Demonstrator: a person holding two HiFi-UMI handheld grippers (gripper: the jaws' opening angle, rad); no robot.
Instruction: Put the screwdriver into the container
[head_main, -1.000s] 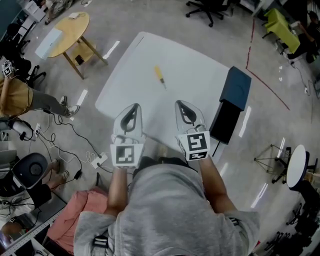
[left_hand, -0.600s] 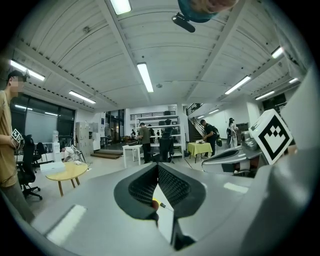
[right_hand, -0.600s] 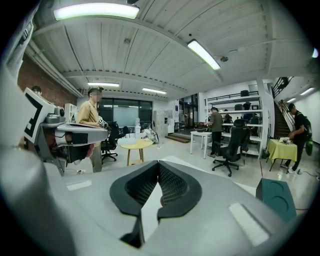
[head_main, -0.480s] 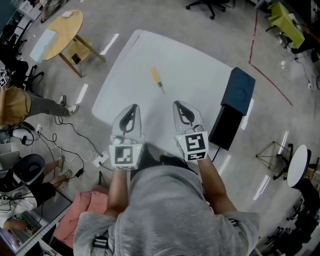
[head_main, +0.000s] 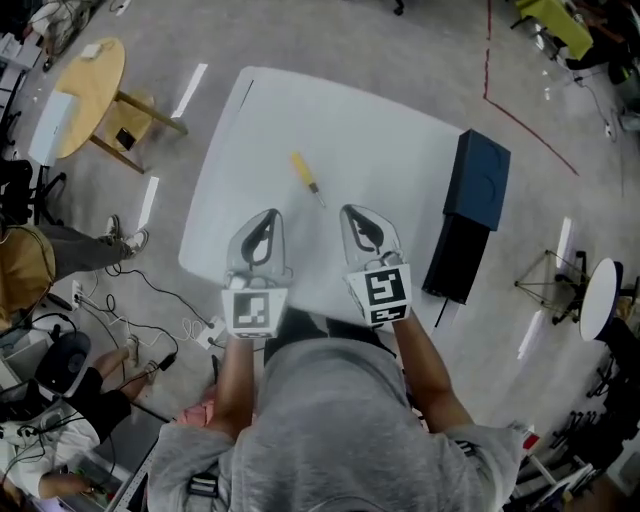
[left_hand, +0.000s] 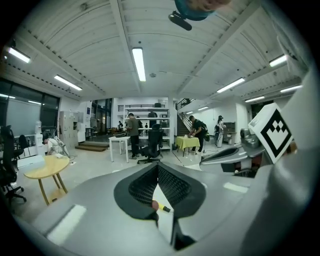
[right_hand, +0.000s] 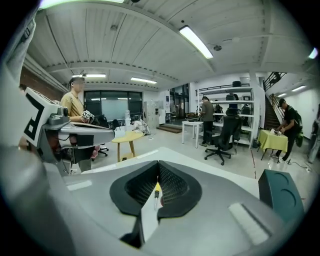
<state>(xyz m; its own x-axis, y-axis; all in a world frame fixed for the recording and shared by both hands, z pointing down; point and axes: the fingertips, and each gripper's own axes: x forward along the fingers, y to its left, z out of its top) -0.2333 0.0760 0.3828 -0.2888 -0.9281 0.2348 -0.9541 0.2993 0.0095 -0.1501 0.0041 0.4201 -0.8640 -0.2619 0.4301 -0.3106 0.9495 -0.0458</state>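
Pickup is the step in hand, and it has not yet begun: nothing is held, and the screwdriver lies loose on the table. The next move, as I judge it, calls for one gripper to open, reach forward over the tabletop and close on the yellow handle. The right one looks the better choice, since the container stands on that side.

Nearest the person, the left gripper (head_main: 262, 215) and the right gripper (head_main: 358, 212) hover side by side over the near edge of the white table (head_main: 400, 150). Each gripper's own view shows its jaws brought together at the tips with nothing between them. The left gripper (left_hand: 158, 167) touches nothing, and neither does the right gripper (right_hand: 158, 178).

Further out, ahead of both and well apart from them, the screwdriver (head_main: 305, 176) lies flat, its handle pointing away and its dark shaft toward the person. It shows through the gap below the closed tips in both gripper views (left_hand: 160, 206) (right_hand: 156, 192).

Farthest off, at the table's right edge, stands the dark blue container (head_main: 478, 180), also seen from the right gripper (right_hand: 280, 192). I cannot tell where its opening lies.
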